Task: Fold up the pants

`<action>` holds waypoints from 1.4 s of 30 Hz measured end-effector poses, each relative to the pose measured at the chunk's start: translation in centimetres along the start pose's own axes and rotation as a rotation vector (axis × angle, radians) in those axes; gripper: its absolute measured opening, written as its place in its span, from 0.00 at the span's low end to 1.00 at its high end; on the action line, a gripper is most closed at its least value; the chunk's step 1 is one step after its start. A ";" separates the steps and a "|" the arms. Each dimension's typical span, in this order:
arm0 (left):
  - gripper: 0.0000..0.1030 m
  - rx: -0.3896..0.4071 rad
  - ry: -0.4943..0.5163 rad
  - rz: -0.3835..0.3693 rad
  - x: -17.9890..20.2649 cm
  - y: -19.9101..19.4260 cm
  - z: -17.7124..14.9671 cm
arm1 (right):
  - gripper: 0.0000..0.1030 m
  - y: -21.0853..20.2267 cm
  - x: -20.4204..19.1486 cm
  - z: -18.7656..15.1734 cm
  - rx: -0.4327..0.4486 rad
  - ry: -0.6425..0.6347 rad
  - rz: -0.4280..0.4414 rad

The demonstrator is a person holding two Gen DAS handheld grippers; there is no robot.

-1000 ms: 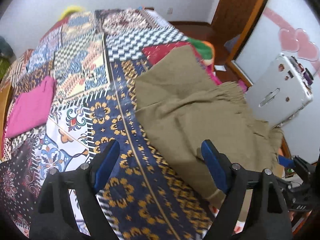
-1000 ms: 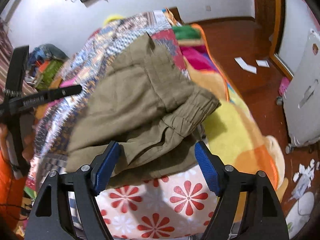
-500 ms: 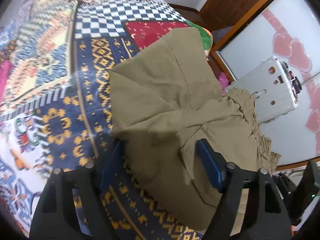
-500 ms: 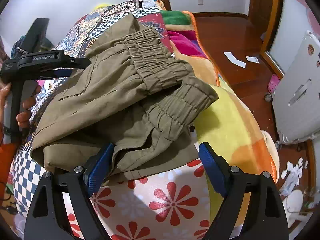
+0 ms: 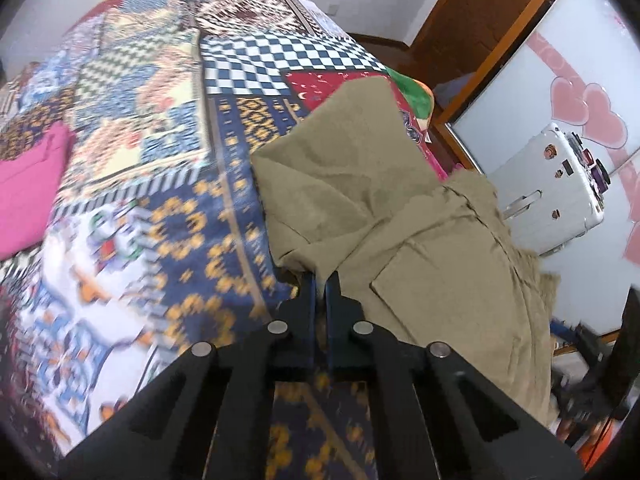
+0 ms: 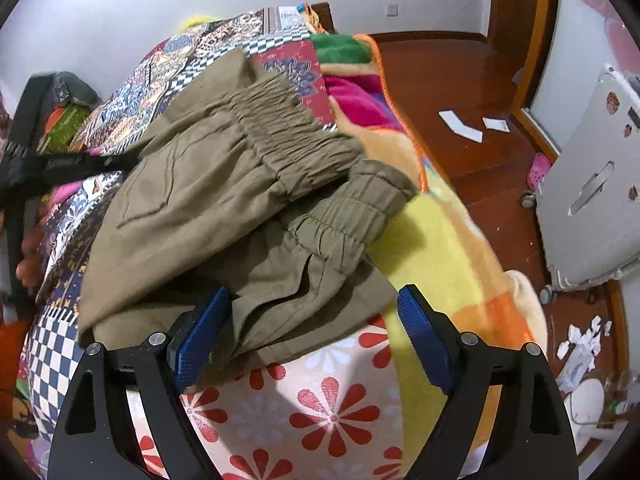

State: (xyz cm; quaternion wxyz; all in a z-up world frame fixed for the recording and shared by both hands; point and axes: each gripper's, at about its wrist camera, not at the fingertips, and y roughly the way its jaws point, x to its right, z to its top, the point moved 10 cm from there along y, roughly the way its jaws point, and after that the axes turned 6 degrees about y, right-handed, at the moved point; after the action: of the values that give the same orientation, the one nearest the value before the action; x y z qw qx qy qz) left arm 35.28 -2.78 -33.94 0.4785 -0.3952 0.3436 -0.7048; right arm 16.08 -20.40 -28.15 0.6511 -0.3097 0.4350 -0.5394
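Pants sit bunched on the bed, left gripper just clamped on their near folded edge. Right gripper, fingers apart, straddles the hem end, waistband lying farther off.

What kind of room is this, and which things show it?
Most likely a bedroom in a home. A bed with a patchwork cover holds the olive pants, a suitcase stands beside it, and the floor is wood.
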 end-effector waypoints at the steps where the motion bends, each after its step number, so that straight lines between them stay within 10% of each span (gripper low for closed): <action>1: 0.03 0.008 -0.002 0.009 -0.3 -0.9 -0.8 | 0.81 -0.5 0.0 0.2 0.012 -0.005 -0.003; 18: 0.03 0.078 -0.117 0.118 -4.6 -11.7 -12.2 | 0.82 -4.7 -4.7 1.7 0.117 -0.084 0.052; 23: 0.58 0.102 -0.086 0.135 -3.9 -11.0 -9.9 | 0.83 -4.4 -6.4 0.9 0.105 -0.077 0.082; 25: 0.66 0.110 -0.063 0.124 -3.0 -10.2 -8.4 | 0.83 -3.3 -6.8 0.3 0.076 -0.068 0.085; 42: 0.75 -0.031 -0.031 0.061 -4.1 0.5 -0.9 | 0.83 1.9 -4.1 -1.7 -0.068 -0.055 0.051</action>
State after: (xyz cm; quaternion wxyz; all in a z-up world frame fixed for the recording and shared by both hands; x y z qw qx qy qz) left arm 35.61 1.07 -35.75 0.4988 -0.4028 0.3589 -0.6784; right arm 15.27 -15.91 -29.60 0.6656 -0.3349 0.4428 -0.4988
